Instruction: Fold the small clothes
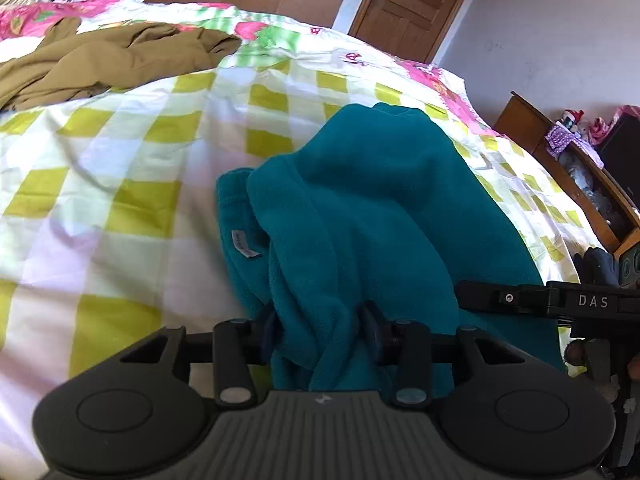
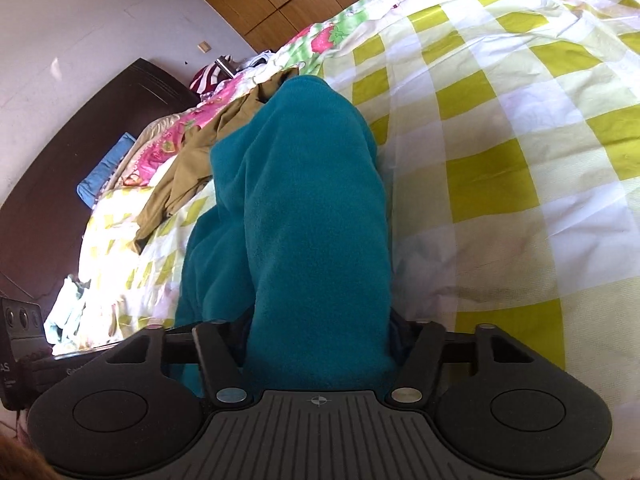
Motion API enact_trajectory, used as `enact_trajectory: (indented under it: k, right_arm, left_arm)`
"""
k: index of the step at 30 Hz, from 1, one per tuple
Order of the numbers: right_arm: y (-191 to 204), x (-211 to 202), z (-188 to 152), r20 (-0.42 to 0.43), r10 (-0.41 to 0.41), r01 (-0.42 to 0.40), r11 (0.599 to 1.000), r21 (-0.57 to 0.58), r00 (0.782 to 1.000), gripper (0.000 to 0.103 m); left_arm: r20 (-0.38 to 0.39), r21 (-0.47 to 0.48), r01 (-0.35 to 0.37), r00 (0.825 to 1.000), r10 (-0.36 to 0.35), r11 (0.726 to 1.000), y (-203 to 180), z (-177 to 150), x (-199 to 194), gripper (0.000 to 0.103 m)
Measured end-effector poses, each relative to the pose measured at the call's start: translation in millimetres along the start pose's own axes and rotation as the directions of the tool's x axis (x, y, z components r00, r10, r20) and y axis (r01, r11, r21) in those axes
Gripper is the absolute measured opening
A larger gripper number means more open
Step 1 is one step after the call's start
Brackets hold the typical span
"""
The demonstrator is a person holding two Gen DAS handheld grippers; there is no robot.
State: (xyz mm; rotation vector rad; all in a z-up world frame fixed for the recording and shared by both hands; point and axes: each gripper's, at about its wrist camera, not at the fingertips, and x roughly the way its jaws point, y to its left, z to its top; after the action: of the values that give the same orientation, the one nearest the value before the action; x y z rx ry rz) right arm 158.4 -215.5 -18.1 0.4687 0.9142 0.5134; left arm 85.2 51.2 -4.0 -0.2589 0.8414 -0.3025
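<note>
White capitals "DAS" point(image 1: 593, 301) stand on a black bar of the other gripper point(image 1: 560, 300), which reaches in from the right, just beyond and to the right of the left gripper's fingers. In the right wrist view the letters "AS" point(image 2: 5, 367) show on a black device point(image 2: 16, 344) at the left edge, beside the tool's base, with the start cut off. A small grey tag point(image 1: 244, 245) sewn on the teal fleece point(image 1: 380, 208), ahead and left of the left fingers, carries print too small to read.
</note>
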Motion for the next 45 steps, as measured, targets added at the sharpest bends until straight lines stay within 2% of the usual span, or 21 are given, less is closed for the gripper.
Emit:
enact_trajectory:
  k: [2,5,8,10,13,17,20,23,25,27,30,34,42,45]
  right_arm:
    - [-2,-14,6,0.030,-0.027,0.027,1.000,-0.007,0.999,0.048]
    - [-17,-34,18,0.089,-0.095,0.095,0.995,0.009,0.991,0.048]
    - [-38,-46,30,0.089,-0.154,0.148,0.987,0.069,0.984,0.056]
    - [-40,-59,29,0.109,-0.185,0.177,0.981,0.077,0.977,0.057]
    - [-21,-84,15,0.201,-0.272,0.276,0.961,0.009,0.941,0.058]
    - [13,-99,-9,0.287,-0.358,0.400,0.911,-0.102,0.888,0.058]
    - [30,-102,-22,0.308,-0.383,0.441,0.885,-0.148,0.871,0.058]
    - [37,-104,-28,0.309,-0.388,0.451,0.877,-0.167,0.869,0.058]
    - [41,-105,-32,0.304,-0.383,0.446,0.878,-0.174,0.872,0.058]
    - [43,-105,-35,0.303,-0.391,0.453,0.875,-0.170,0.869,0.058]
    - [45,-107,-41,0.305,-0.408,0.468,0.869,-0.159,0.861,0.059]
    - [47,-107,-50,0.299,-0.415,0.475,0.864,-0.164,0.859,0.059]
    - [47,-113,-58,0.305,-0.437,0.491,0.862,-0.127,0.846,0.060]
    - [47,-114,-61,0.303,-0.444,0.497,0.859,-0.125,0.843,0.061]
  left_arm:
    - [-0.002,0.027,0.035,0.999,-0.035,0.999,-14,12,11,0.051]
    - [0.000,0.118,0.042,0.999,-0.042,0.992,-47,30,35,0.052]
    - [0.008,0.214,-0.025,1.000,0.024,0.976,-77,39,48,0.055]
    - [0.045,0.285,-0.099,0.995,0.090,0.953,-94,37,42,0.056]
    - [0.090,0.356,-0.177,0.984,0.155,0.918,-110,26,33,0.058]
    - [0.094,0.342,-0.210,0.978,0.189,0.916,-115,17,23,0.060]
    - [0.098,0.320,-0.203,0.979,0.181,0.925,-118,14,14,0.067]
    - [0.118,0.328,-0.220,0.974,0.191,0.919,-122,8,7,0.072]
    - [0.129,0.330,-0.238,0.970,0.206,0.913,-126,4,3,0.078]
    - [0.142,0.324,-0.258,0.964,0.223,0.910,-128,1,0,0.094]
    - [0.164,0.297,-0.273,0.958,0.233,0.915,-128,-4,-5,0.103]
    - [0.165,0.265,-0.249,0.964,0.210,0.932,-125,-9,-10,0.103]
    - [0.164,0.249,-0.290,0.953,0.255,0.924,-127,-18,-15,0.103]
    - [0.157,0.249,-0.284,0.955,0.251,0.926,-127,-21,-17,0.103]
